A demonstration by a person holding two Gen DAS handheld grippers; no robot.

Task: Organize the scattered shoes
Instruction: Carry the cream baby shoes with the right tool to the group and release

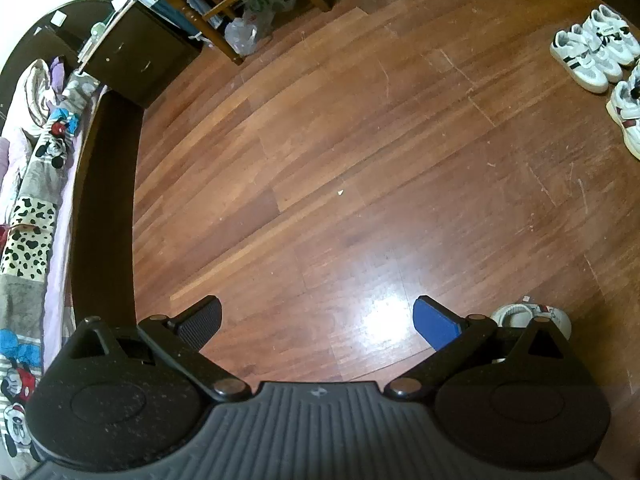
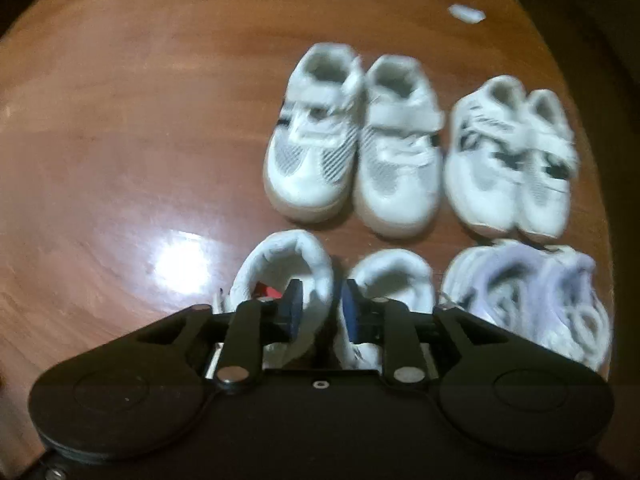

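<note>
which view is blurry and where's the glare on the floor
Right wrist view: motion-blurred, the white shoes smeared, glare patch on the floor at lower left. Left wrist view: sharp, strong fisheye bending, glare ahead of the left hand-held gripper.

my left gripper (image 1: 318, 320) points steeply down at the floor, jaws spread wide, nothing between its pads. my right gripper (image 2: 319, 312) also points steeply down, jaws narrow with a small gap; the collar of a white shoe (image 2: 280, 264) sits between its pads, whether gripped i cannot tell.
</note>
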